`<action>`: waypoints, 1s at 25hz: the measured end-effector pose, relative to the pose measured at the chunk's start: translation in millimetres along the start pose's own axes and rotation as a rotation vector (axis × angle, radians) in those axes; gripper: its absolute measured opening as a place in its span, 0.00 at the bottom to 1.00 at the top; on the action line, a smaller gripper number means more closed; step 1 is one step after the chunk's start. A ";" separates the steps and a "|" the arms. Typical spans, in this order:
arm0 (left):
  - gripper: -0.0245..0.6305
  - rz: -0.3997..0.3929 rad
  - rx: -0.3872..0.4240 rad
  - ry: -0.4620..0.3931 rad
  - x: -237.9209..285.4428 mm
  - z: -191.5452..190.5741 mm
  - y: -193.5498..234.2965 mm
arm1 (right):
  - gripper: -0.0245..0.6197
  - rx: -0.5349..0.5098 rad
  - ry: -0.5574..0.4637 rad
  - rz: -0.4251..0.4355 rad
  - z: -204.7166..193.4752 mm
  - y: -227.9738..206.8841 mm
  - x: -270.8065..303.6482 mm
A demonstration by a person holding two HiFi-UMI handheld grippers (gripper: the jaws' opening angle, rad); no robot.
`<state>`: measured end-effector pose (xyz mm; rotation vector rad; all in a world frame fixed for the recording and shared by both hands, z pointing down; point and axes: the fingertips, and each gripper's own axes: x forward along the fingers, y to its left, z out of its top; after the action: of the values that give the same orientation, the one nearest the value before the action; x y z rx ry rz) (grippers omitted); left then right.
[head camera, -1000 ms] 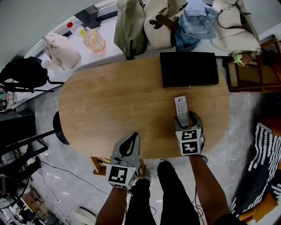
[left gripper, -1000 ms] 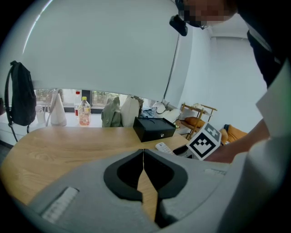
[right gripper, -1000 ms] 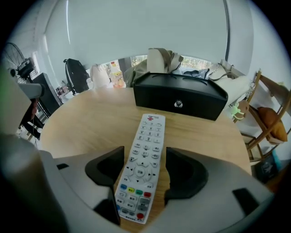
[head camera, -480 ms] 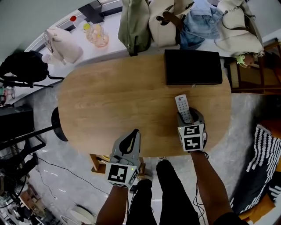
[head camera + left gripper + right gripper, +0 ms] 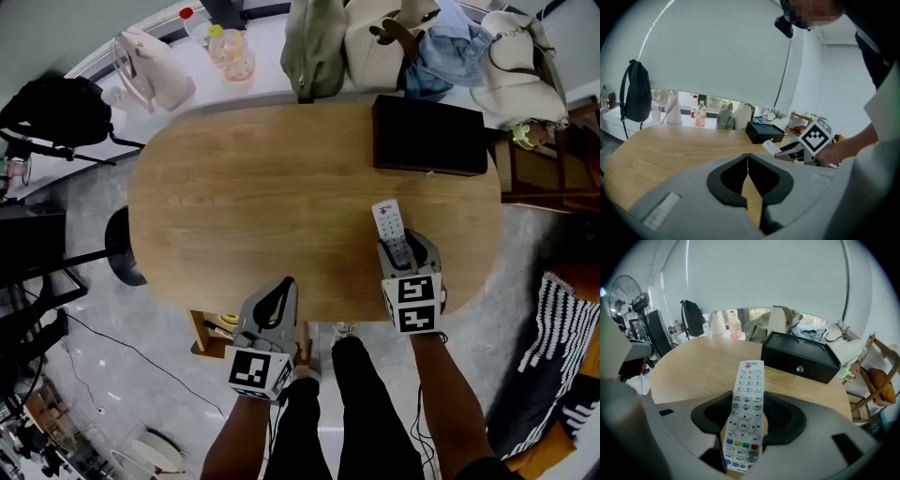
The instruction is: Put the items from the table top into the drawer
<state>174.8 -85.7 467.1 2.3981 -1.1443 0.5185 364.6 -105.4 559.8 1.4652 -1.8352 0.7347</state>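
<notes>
A view from above shows a long oval light-wood table (image 5: 244, 216), and every place here is given against it. A person stands at the table's near long edge with a grey two-jaw gripper in each hand. The right gripper (image 5: 401, 249) reaches over the near edge toward the table's right end. Its jaws have just been closing, and they now stand fairly wide and clamped on the lower, button-covered half of a slim white rectangular plastic remote control (image 5: 746, 408). The remote is tilted, with its top end sticking out past the jaws and raised clear of the table top, pointing toward the table's far edge. The left gripper (image 5: 284, 291) sits just at the near edge, about midway along the table's length, with only its tips over the wood. Its jaws are pressed together, tip against tip, with nothing between them. At the table's far right corner rests a black rectangular flat-topped box (image 5: 429, 136). It is closed, and a small round silver fitting shows on the side that faces the table's near edge. The rest of the table top is bare wood. Beyond the table's far edge, on a white ledge, stand an olive-green fabric bag (image 5: 314, 47), a cream bag (image 5: 375, 37), a bundle of blue denim cloth (image 5: 448, 56) and a white handbag with a chain strap (image 5: 520, 66). Off the table's far left end hangs a black backpack (image 5: 52, 108).
</notes>
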 end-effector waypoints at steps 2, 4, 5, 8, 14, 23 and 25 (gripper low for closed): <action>0.07 0.014 -0.010 -0.011 -13.1 -3.1 6.9 | 0.37 -0.019 -0.019 0.013 6.1 16.7 -8.1; 0.07 0.032 -0.023 -0.025 -28.9 -7.2 15.0 | 0.37 -0.043 -0.037 0.025 10.8 34.9 -15.0; 0.07 0.040 -0.028 -0.029 -37.7 -10.0 19.3 | 0.37 -0.055 -0.046 0.031 12.5 44.8 -18.3; 0.07 0.062 -0.038 -0.032 -66.0 -20.0 34.3 | 0.37 -0.070 -0.062 0.052 16.1 77.5 -27.3; 0.07 0.117 -0.060 -0.035 -125.9 -45.5 64.8 | 0.37 -0.121 -0.066 0.100 15.8 146.4 -40.7; 0.07 0.204 -0.100 -0.064 -205.2 -78.1 103.8 | 0.37 -0.204 -0.072 0.175 6.8 247.8 -51.1; 0.07 0.218 -0.117 -0.063 -222.9 -87.8 108.7 | 0.37 -0.238 -0.074 0.181 3.3 267.0 -53.5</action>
<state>-55.7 40.3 452.7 2.2172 -1.4335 0.4335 111.1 -19.4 510.2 1.1994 -2.0538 0.5309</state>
